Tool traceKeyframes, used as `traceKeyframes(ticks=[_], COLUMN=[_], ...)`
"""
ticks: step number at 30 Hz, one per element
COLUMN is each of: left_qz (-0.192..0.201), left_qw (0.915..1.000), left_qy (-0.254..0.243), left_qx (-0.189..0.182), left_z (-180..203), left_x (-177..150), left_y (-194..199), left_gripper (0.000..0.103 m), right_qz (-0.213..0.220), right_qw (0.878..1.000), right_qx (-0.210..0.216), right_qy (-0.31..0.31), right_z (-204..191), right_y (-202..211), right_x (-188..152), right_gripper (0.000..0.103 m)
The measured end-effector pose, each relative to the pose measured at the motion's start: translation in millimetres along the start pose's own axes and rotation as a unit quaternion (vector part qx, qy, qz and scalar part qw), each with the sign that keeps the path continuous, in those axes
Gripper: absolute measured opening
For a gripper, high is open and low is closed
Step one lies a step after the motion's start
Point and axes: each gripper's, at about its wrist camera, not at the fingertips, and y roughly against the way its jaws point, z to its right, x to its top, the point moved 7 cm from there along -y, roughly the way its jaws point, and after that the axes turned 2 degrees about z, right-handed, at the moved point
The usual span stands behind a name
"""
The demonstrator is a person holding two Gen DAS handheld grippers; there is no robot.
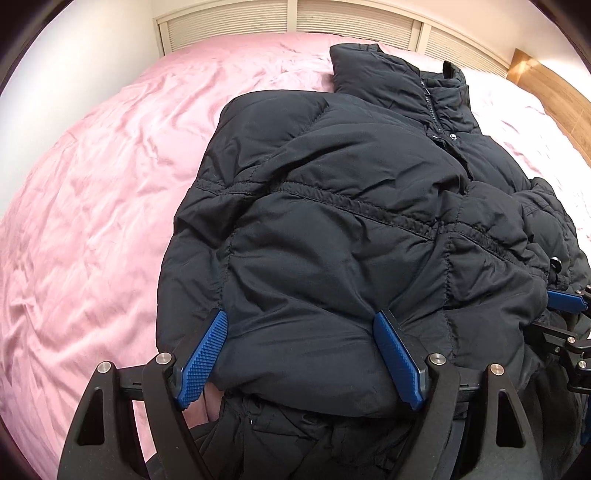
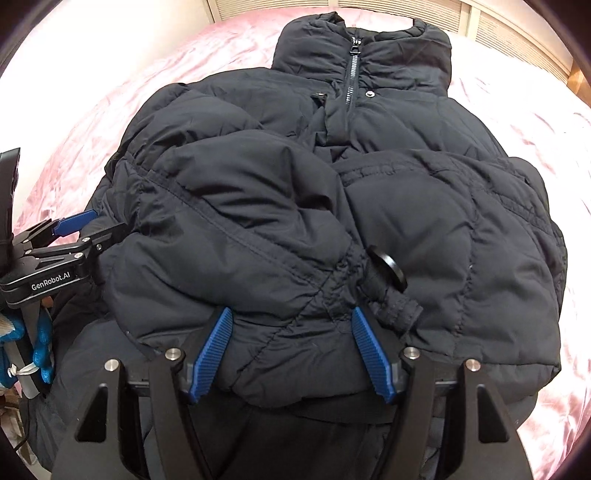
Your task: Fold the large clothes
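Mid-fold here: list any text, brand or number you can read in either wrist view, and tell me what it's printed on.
"GenRobot.AI": white lettering on the black body of the left gripper, seen at the left edge of the right wrist view.
No other readable text: the black puffer jacket shows no label or logo, and its zipper pull and snap button are too small to read any marking.
Nothing legible on the pink bedsheet.

place: home bedroom | evidence: wide bed (image 1: 92,184) under a wrinkled pink sheet (image 2: 535,122) filling most of both views | pale louvred panels (image 1: 229,22) along the far side, possibly wardrobe doors or a headboard, too warped by the lens to tell | wooden board (image 1: 546,85) at bed's right edge | plain white wall (image 1: 92,44)
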Motion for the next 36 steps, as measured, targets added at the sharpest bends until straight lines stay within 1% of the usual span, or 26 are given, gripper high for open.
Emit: traceKeyframes(ticks=[4, 7, 11, 14, 17, 22, 26, 28, 29, 30, 32, 36], left_qz=[0.0, 0.003, 0.01, 0.012, 0.011, 0.004, -0.007, -0.016, -0.015, -0.01, 0.002, 0.013], left_qw=[0.9997, 0.9993, 0.9988, 0.9985, 0.9984, 0.9984, 0.9988, 0.9991, 0.9993, 0.9994, 0.9996, 0.9999], left_qy=[0.003, -0.004, -0.002, 0.002, 0.0, 0.0, 0.005, 0.014, 0.023, 0.029, 0.027, 0.01], left_qx=[0.023, 0.038, 0.047, 0.052, 0.056, 0.057, 0.048, 0.037, 0.026, 0.017, 0.009, -0.004], left_z=[1, 4, 3, 2, 3, 3, 1, -2, -4, -7, -12, -19], left_x=[-3, -4, -6, -8, -7, -5, 0, 6, 12, 19, 38, 92], left_y=[-4, -6, -7, -8, -8, -13, -15, -8, -2, 5, 15, 14], left_gripper=[0.083, 0.084, 0.085, 0.086, 0.086, 0.089, 0.089, 0.089, 0.089, 0.089, 0.089, 0.089], right_qz=[0.004, 0.011, 0.023, 0.027, 0.028, 0.023, 0.006, 0.0, 0.001, 0.007, 0.023, 0.053], right_qw=[1.0, 1.0, 0.999, 0.999, 0.999, 0.999, 0.998, 0.998, 0.998, 0.997, 0.996, 0.997], right_qx=[0.013, 0.02, 0.022, 0.021, 0.022, 0.028, 0.039, 0.049, 0.061, 0.072, 0.082, 0.062], right_qy=[0.008, 0.012, 0.018, 0.028, 0.03, 0.033, 0.039, 0.041, 0.035, 0.029, 0.024, 0.011], right_z=[3, 4, 3, -1, -1, -1, -1, -1, 1, 4, 16, 58], right_y=[-5, -8, -11, -12, -12, -11, -6, 3, 10, 18, 35, 52], right_x=[-2, -3, -6, -7, -7, -6, -2, 3, 7, 13, 31, 79], right_gripper=[0.067, 0.068, 0.072, 0.078, 0.081, 0.081, 0.081, 0.081, 0.081, 0.081, 0.081, 0.081])
